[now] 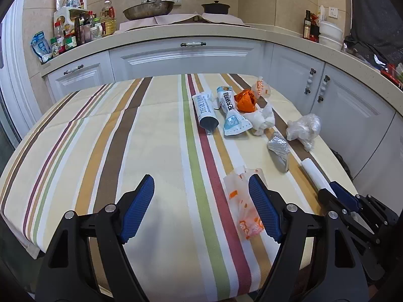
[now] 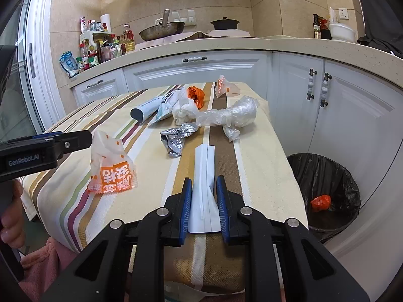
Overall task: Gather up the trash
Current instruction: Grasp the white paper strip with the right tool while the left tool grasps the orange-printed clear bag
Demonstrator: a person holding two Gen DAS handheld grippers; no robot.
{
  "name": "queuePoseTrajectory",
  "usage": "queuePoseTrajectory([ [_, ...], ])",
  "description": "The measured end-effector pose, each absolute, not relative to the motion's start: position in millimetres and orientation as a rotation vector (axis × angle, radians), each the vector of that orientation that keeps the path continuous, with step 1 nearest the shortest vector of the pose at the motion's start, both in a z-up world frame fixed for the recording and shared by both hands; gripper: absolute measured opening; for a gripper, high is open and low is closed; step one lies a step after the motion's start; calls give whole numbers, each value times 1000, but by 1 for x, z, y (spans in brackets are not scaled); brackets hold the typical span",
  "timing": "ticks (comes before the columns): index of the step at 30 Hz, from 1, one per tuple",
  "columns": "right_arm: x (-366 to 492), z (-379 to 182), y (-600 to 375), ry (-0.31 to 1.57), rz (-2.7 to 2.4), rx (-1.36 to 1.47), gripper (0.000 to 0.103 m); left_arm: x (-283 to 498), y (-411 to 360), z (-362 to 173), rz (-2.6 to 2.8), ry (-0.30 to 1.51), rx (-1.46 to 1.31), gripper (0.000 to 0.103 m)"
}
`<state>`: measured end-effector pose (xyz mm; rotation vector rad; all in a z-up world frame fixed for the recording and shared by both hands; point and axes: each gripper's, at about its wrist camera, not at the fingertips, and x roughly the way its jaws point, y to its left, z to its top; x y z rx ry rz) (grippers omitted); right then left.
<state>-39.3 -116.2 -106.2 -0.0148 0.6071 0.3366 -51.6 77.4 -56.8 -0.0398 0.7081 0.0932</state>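
Trash lies on the striped tablecloth [image 1: 156, 136]. My right gripper [image 2: 203, 185] is shut on a white paper strip [image 2: 202, 176] near the table's front edge; it shows in the left wrist view [image 1: 316, 175] too. My left gripper [image 1: 201, 185] is open, its right finger beside a clear orange-printed wrapper [image 1: 241, 201], which also shows in the right wrist view [image 2: 112, 166]. Further back lie a crumpled foil pack [image 2: 176, 138], clear plastic wrap [image 2: 231, 115], a white tube [image 1: 205, 112], a blue-white pouch [image 1: 231, 115], an orange wrapper [image 1: 245, 100] and white crumpled plastic [image 1: 263, 120].
A bin with a black liner [image 2: 325, 191] stands on the floor right of the table, an orange scrap [image 2: 321, 202] inside. White cabinets [image 1: 191, 58] and a counter with bottles [image 1: 75, 32], a pan [image 1: 148, 8] and a pot [image 1: 215, 7] run behind.
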Motion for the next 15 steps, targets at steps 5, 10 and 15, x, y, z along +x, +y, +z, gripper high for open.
queuePoseTrajectory([
  [5, -40, -105, -120, 599, 334, -7, 21, -54, 65, -59, 61, 709, -17, 76],
  [10, -42, -104, -123, 598, 335, 1, 21, -43, 58, -72, 50, 736, -17, 76],
  [15, -41, -105, -124, 600, 336, 0, 21, -33, 60, -87, 31, 788, -41, 50],
])
